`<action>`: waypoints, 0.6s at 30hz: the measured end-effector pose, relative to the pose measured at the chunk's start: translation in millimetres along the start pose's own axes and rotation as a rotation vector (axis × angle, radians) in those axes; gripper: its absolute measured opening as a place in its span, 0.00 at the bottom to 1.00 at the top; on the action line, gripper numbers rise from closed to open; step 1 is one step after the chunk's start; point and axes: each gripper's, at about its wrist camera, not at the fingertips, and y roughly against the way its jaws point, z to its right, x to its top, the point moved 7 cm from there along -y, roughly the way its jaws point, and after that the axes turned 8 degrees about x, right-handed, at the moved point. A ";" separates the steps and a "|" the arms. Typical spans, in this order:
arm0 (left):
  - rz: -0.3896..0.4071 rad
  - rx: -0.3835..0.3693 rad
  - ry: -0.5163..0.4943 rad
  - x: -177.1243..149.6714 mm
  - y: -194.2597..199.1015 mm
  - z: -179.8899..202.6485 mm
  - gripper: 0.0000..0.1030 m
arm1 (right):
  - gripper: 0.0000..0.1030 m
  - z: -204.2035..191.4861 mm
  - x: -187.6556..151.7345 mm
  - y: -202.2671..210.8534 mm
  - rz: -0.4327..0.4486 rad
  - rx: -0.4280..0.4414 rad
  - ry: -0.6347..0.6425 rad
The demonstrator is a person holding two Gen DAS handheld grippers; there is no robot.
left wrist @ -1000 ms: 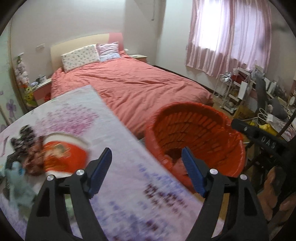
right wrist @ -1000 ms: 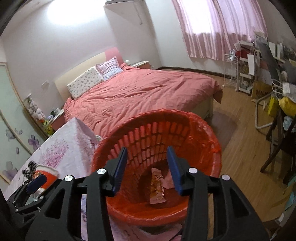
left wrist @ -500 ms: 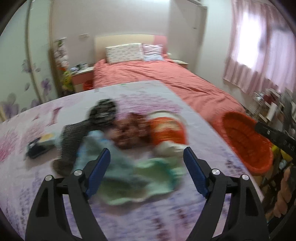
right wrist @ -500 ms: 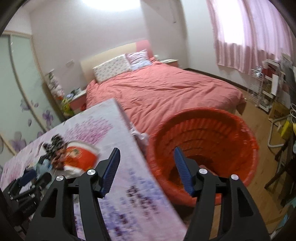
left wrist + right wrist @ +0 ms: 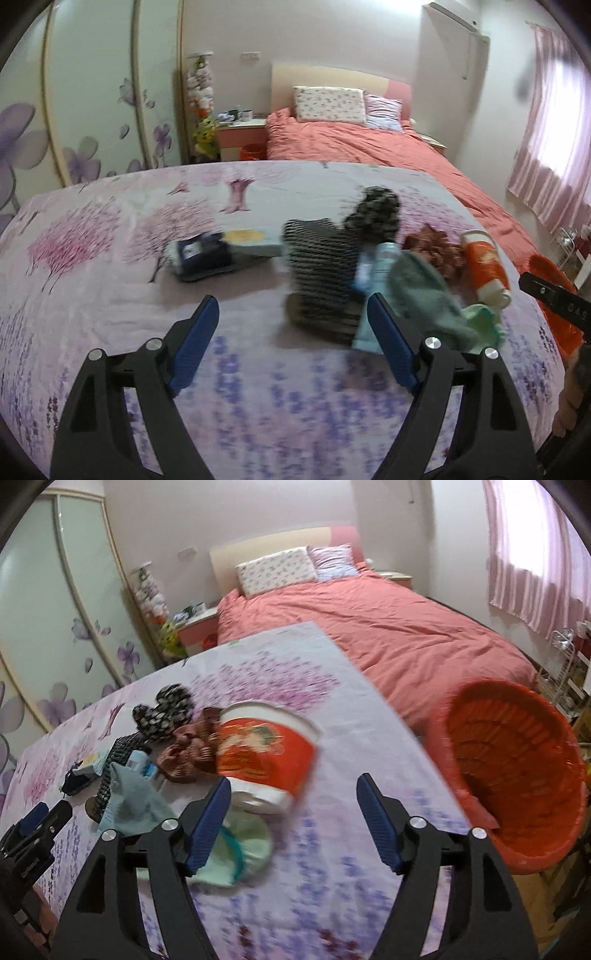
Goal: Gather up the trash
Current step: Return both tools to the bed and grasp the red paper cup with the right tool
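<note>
Your left gripper (image 5: 293, 341) and right gripper (image 5: 293, 819): both agape, empty; noodle cup (image 5: 266, 755) uncollected beside clothes; red bin (image 5: 517, 775) waited

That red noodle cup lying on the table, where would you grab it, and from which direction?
Across its tapered side wall, near the middle. The red noodle cup lies tipped on its side, narrow white base towards the right gripper, wide rim away. Coming from the base end with the jaws open, as now, they could straddle the round body. The scrunchie crowds its left flank, so probably keep slightly right.
</note>
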 end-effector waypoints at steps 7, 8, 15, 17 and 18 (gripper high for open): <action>-0.002 0.008 0.007 -4.5 -9.2 -20.4 0.79 | 0.74 -3.0 1.6 -30.9 -0.050 -0.033 -0.042; -0.003 0.006 0.008 -4.6 -10.7 -20.8 0.79 | 0.74 0.3 2.7 -34.6 -0.055 -0.031 -0.068; -0.019 -0.013 0.023 -5.3 -20.1 -20.9 0.79 | 0.74 4.5 5.1 -51.1 -0.087 -0.030 -0.123; -0.022 -0.016 0.021 -5.9 -21.5 -19.1 0.79 | 0.74 3.5 5.4 -51.7 -0.085 -0.039 -0.123; -0.023 -0.017 0.019 -6.1 -22.2 -17.7 0.79 | 0.74 3.0 5.1 -51.8 -0.086 -0.044 -0.122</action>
